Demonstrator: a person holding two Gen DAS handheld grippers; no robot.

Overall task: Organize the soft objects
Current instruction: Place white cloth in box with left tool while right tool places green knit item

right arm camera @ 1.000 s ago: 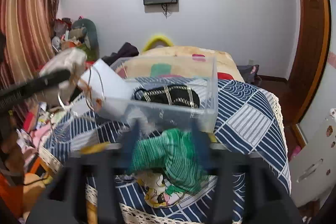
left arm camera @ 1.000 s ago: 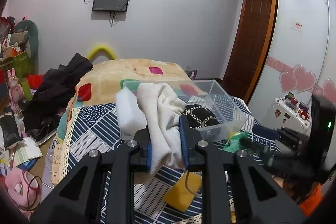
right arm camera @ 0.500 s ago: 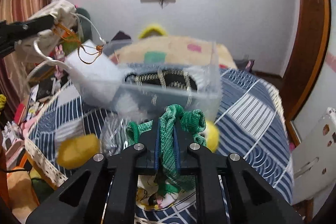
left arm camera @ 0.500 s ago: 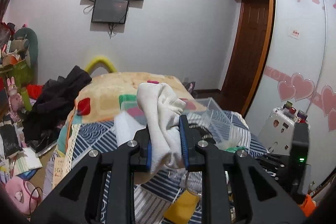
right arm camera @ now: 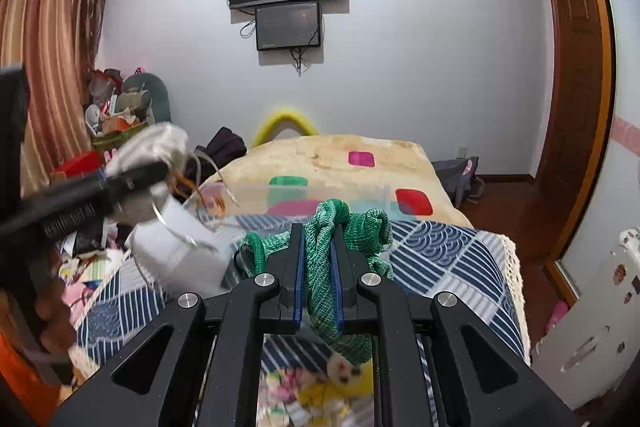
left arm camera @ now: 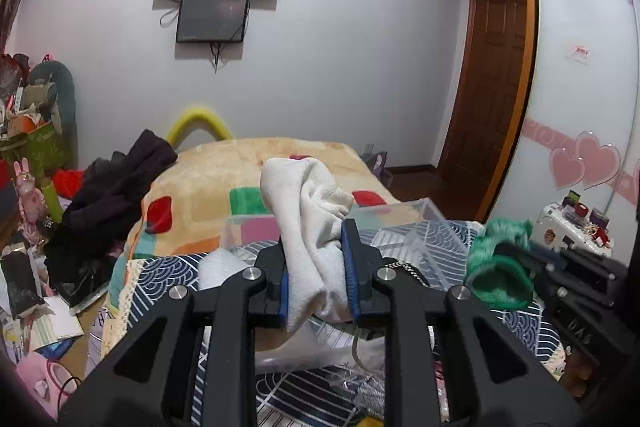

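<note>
My left gripper [left arm camera: 315,269] is shut on a cream white cloth [left arm camera: 310,223] and holds it up above the bed. It also shows at the left of the right wrist view [right arm camera: 132,183], blurred. My right gripper [right arm camera: 317,267] is shut on a green knitted cloth [right arm camera: 320,267], lifted above the bed; that cloth shows at the right of the left wrist view [left arm camera: 498,267]. A clear plastic box [left arm camera: 416,223] stands on the blue patterned blanket [right arm camera: 440,259] beyond both grippers. A white cloth [right arm camera: 176,259] hangs over its left side.
A beige blanket with coloured squares [left arm camera: 224,179] covers the far bed. Dark clothes [left arm camera: 108,203] lie at its left. Clutter fills the floor at left [left arm camera: 24,267]. A white case [left arm camera: 568,227] stands at right. A wooden door [left arm camera: 492,83] is behind.
Both grippers have risen with their cloths. The right gripper closed on the green cloth and lifted it off the bed; the box now sits lower in both views.
</note>
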